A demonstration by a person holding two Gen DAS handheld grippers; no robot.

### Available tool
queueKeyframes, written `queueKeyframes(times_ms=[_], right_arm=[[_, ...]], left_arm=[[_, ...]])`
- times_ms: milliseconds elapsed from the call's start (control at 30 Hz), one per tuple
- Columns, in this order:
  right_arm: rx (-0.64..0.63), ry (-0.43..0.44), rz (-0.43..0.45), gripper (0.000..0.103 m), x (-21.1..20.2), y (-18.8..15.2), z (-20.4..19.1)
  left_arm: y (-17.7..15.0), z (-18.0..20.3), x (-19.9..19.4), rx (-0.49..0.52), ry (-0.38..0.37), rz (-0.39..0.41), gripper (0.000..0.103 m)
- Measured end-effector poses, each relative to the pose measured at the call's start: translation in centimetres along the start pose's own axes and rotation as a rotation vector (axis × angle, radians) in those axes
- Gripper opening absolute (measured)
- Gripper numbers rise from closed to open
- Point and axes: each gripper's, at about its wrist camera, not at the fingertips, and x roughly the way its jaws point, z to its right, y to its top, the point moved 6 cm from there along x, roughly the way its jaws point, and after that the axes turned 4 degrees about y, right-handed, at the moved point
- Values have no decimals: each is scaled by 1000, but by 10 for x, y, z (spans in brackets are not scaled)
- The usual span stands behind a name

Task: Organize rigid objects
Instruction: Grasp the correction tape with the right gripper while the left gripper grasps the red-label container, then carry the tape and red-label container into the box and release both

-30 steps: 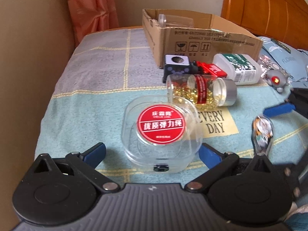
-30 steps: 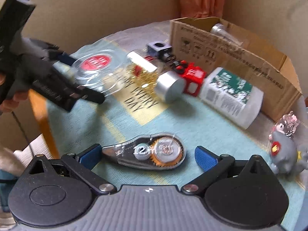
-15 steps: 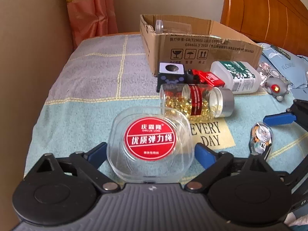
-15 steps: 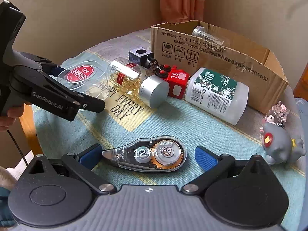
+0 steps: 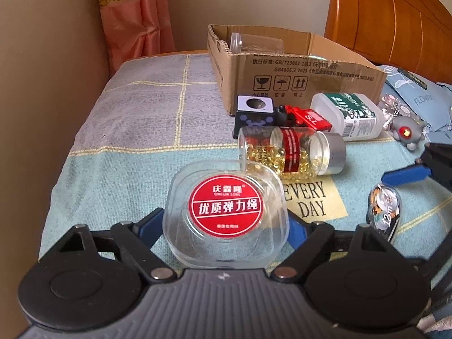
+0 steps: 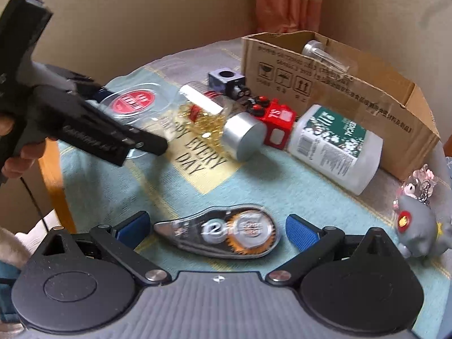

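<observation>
A clear square case with a red round label [image 5: 226, 214] sits between the blue pads of my left gripper [image 5: 226, 227]; the pads touch its sides and it looks lifted off the cloth. It also shows in the right wrist view [image 6: 132, 101]. My right gripper [image 6: 210, 230] is open around a clear correction tape dispenser [image 6: 223, 233] lying on the cloth, with gaps on both sides. The open cardboard box [image 5: 296, 76] stands behind, with a clear jar [image 5: 255, 42] inside.
A capsule bottle [image 5: 293, 154] lies on its side ahead, then a blue-black cube [image 5: 254, 113], a red toy [image 5: 308, 117] and a white bottle [image 5: 347, 115]. A grey figure keychain [image 6: 418, 223] lies at right. A wooden headboard [image 5: 395, 22] stands at back right.
My left gripper moved forward around the clear case and closed on it. My right gripper stayed open around the tape dispenser, shifting slightly.
</observation>
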Motion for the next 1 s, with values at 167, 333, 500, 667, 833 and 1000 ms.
queueKeyframes(times_ms=[167,333,500,667,833,1000], right_arm=[[-24,13,-4,101,-2,-1,0],[-21,22,9,93,-4,-1,-2],[-8,15,-6,93,-4,2,-2],[48,-14,-29,93,-4,5,4],[100,-17,-40,93,-11,6,11],[133,-24,-44,93,-22,12,19]], left_arm=[[0,-3,0,-7,5,-3,85],[3,-2,0,6,9,-4,85],[4,-2,0,-5,-8,-6,75],[6,-4,0,3,-19,-20,74],[11,-7,-10,43,-40,-17,74],[19,-6,-22,127,-76,-29,74]])
